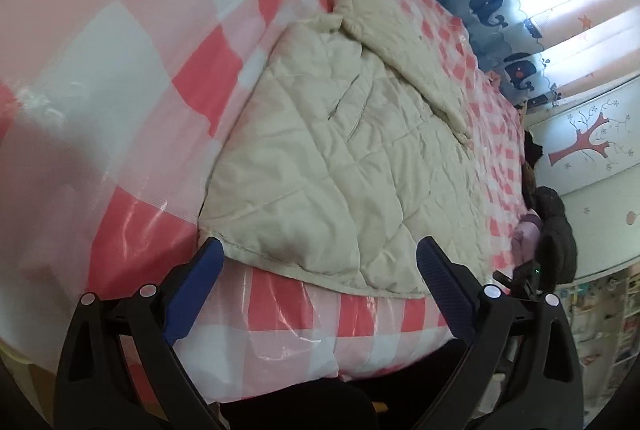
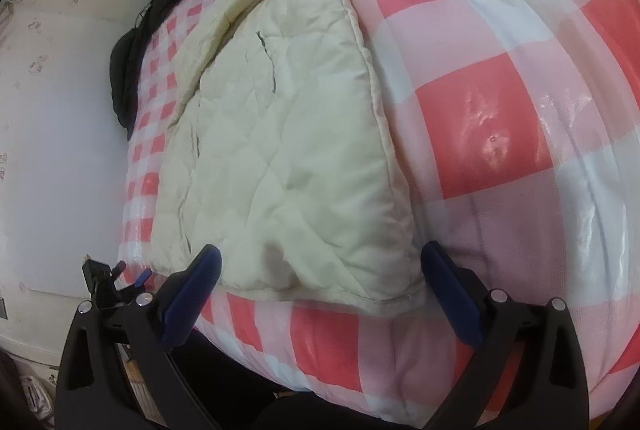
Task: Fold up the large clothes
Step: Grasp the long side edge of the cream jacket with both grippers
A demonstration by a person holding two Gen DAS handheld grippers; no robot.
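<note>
Cream quilted padded jacket [image 1: 332,158] lies partly folded on checked bed [image 1: 120,78]; both hand-held grippers [image 1: 320,270] [image 2: 320,270] gape empty at hem, further folds remaining.

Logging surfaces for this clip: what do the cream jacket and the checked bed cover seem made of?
Cream jacket: apparently padded woven fabric, matte, with diamond quilting lines and puffy creases. Checked bed cover: printed cloth seemingly under clear plastic film, judging by glossy glare and wrinkled highlights.

A folded quilted coat [image 1: 340,158] lies on the bed [image 1: 120,78], near its front edge; curtains [image 1: 520,2] hang behind.
</note>
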